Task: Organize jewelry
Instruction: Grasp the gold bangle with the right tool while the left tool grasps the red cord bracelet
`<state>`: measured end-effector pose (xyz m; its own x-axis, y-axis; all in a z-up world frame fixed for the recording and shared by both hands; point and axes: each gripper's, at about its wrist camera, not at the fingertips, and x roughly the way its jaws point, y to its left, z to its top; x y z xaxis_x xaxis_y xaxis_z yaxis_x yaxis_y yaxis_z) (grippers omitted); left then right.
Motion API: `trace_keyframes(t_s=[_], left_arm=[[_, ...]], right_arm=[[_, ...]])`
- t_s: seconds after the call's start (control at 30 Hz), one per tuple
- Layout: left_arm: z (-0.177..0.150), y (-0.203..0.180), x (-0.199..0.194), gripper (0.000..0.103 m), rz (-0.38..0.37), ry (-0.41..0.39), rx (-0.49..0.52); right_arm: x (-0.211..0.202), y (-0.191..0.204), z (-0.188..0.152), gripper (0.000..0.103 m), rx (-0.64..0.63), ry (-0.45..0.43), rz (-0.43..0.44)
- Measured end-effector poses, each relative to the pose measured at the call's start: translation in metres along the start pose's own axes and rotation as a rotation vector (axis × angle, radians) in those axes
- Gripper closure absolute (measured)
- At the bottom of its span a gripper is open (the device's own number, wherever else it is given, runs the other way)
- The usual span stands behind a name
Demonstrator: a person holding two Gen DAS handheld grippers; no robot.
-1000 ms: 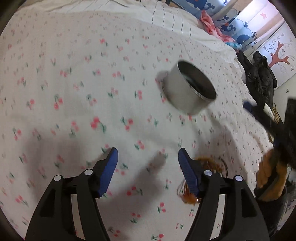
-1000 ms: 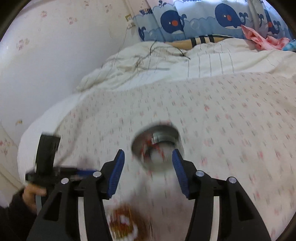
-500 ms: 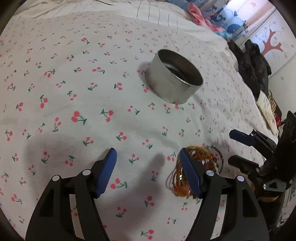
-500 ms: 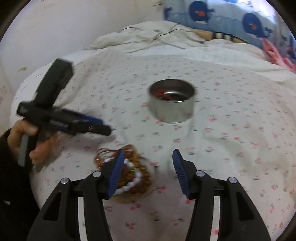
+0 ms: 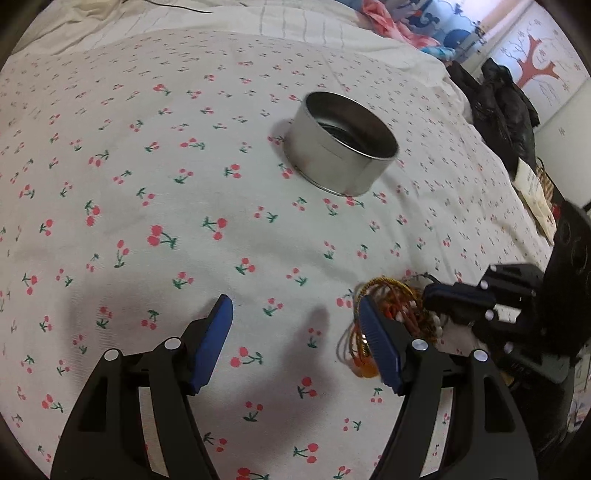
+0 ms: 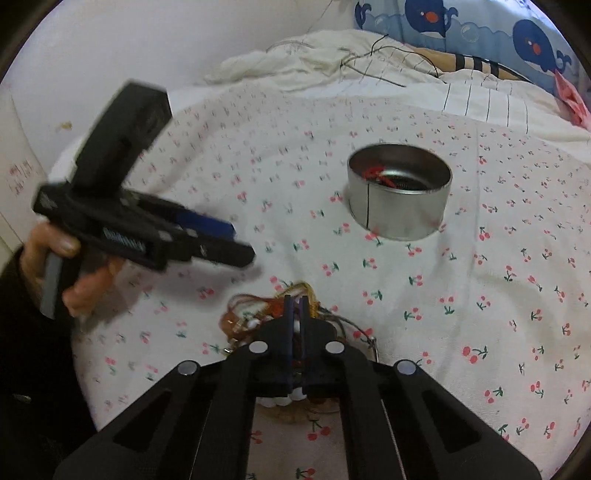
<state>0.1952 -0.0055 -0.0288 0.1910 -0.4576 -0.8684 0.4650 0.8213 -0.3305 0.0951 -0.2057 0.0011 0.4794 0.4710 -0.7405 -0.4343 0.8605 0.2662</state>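
A tangled pile of bracelets [image 6: 255, 314], orange cords and white beads, lies on the cherry-print sheet; it also shows in the left wrist view [image 5: 399, 302]. My right gripper [image 6: 295, 301] is shut down on this pile, and in the left wrist view [image 5: 430, 295] its tips sit in the cords. A round metal tin [image 6: 400, 195] stands farther back with a red piece inside; it also shows in the left wrist view [image 5: 341, 147]. My left gripper [image 5: 295, 314] is open and empty, hovering just left of the pile; the right wrist view shows it [image 6: 236, 243] above the sheet.
The cherry-print sheet [image 5: 147, 184] covers a bed. Rumpled white bedding [image 6: 314, 55] and a whale-print pillow [image 6: 480, 29] lie at the back. Dark clothes [image 5: 498, 107] hang at the bed's far right edge, near a wall [image 6: 110, 44].
My right gripper has dropped onto the bracelet pile and closed its fingers on it. My left gripper has stayed open and shifted slightly closer to the sheet.
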Motion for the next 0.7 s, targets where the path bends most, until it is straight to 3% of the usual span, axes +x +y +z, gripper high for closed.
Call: trace_keyframes(t_s=[0.27,0.43,0.47,0.57,0.63,0.7], left_arm=[[-0.01,-0.034,0.005,0.03,0.001,0.041,0.196],[-0.009,-0.029,0.006,0.028,0.008,0.044,0.175],[-0.007,-0.025,0.004,0.028,-0.001,0.041,0.158],[-0.006,-0.021,0.001,0.028,-0.013,0.032,0.134],[-0.005,-0.018,0.0,0.028,-0.01,0.029,0.126],[-0.004,-0.017,0.001,0.028,-0.008,0.03,0.119]], right_arm=[[0.008,-0.012,-0.001,0.099,0.048,0.036,-0.013],[0.015,-0.008,-0.002,0.097,0.037,0.06,-0.012],[0.014,-0.008,-0.003,0.093,0.04,0.056,-0.01],[0.016,-0.006,-0.004,0.06,0.031,0.052,-0.01],[0.017,-0.002,-0.003,0.06,0.008,0.052,-0.017],[0.017,-0.002,-0.004,0.07,0.005,0.052,-0.012]])
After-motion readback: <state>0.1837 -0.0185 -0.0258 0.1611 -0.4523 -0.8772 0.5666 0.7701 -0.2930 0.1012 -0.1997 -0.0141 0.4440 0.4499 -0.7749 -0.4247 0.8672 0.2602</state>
